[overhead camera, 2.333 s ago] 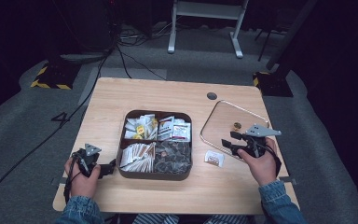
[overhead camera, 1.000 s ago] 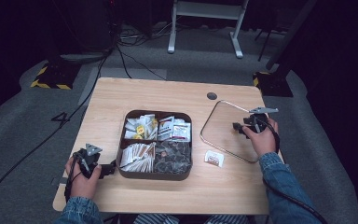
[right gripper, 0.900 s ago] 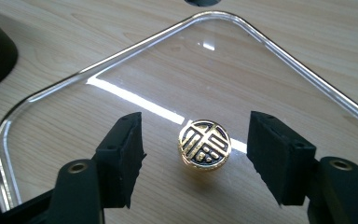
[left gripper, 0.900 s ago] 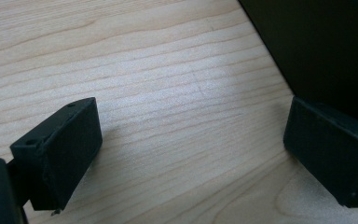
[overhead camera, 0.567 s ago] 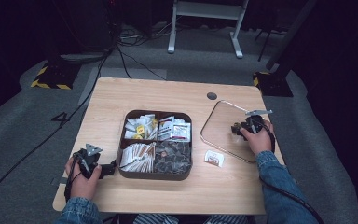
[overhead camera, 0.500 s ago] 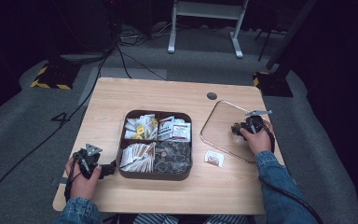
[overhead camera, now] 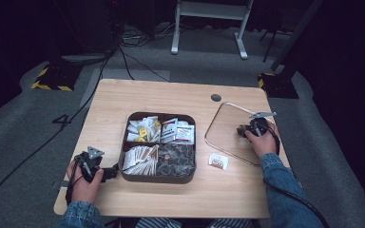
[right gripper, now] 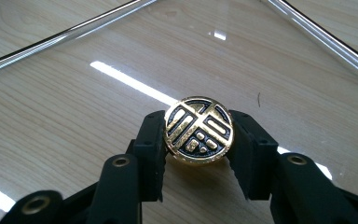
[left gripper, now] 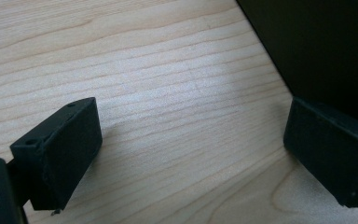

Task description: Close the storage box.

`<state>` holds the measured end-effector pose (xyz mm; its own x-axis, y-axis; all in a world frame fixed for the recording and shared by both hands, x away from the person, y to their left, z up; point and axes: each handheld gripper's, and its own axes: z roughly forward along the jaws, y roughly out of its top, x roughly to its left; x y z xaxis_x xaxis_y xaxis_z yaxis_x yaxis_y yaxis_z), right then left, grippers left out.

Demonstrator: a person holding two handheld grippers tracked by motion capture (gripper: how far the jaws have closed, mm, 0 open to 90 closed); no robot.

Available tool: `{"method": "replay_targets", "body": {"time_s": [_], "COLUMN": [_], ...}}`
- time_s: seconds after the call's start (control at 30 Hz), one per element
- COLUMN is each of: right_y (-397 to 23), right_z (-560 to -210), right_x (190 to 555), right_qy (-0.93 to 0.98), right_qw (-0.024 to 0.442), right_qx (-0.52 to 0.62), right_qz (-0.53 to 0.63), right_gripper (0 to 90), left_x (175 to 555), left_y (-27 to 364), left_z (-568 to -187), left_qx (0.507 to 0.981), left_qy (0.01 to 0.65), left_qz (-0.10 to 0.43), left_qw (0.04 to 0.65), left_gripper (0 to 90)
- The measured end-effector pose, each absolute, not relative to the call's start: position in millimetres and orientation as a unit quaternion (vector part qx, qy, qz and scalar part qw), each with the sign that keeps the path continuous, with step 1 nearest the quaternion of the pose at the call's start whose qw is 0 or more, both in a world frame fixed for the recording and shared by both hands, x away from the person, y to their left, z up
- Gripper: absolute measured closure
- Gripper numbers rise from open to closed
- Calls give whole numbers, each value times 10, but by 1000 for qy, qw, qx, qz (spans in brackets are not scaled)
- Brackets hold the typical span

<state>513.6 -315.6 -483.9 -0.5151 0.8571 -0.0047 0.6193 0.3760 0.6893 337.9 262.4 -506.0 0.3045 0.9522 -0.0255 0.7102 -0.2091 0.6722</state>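
On the glass tray [overhead camera: 218, 142], the right gripper [right gripper: 198, 158], lowered since a second ago, has just been closed onto a gold-and-black medallion [right gripper: 198, 130], apparently ready for lifting, while the left gripper [left gripper: 191, 154] rests open on the worktop [overhead camera: 171, 95].

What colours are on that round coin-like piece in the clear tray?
Gold bars and dots on black; the round piece shows best in the right gripper view.

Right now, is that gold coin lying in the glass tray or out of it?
In it: the coin lies on the glass tray, right gripper clamping its edges.

The right hand-held gripper [overhead camera: 245, 130] rests inside the glass tray [overhead camera: 222, 137], beside the compartment box [overhead camera: 125, 161].
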Motion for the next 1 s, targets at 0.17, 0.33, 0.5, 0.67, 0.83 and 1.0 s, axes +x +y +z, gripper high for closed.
{"method": "replay_targets", "body": {"time_s": [0.17, 0.33, 0.5, 0.67, 0.83, 1.0], "right_y": [-3155, -3140, -3106, -3048, -2973, -2860], "right_z": [-4707, -4541, -4377, -4201, -4017, -3868], "right_x": [5120, 5088, 5052, 5015, 4971, 4914], "right_qy": [803, 798, 797, 798, 800, 800], "right_qw": [182, 180, 184, 186, 192, 193], "right_qx": [455, 448, 437, 426, 413, 403], "right_qz": [340, 360, 374, 383, 391, 401], "right_gripper": [588, 588, 588, 588, 588, 588], "left_x": [3379, 3379, 3380, 3383, 3371, 3363], "left_y": [2624, 2624, 2625, 2625, 2620, 2619], "left_z": [-5060, -5060, -5060, -5060, -5061, -5060], "left_qx": [751, 751, 751, 752, 751, 752], "left_qy": [554, 554, 553, 553, 553, 552], "left_qz": [203, 203, 203, 203, 202, 202], "left_qw": [298, 298, 298, 298, 298, 297], "left_gripper": [47, 46, 46, 42, 42, 42]}}
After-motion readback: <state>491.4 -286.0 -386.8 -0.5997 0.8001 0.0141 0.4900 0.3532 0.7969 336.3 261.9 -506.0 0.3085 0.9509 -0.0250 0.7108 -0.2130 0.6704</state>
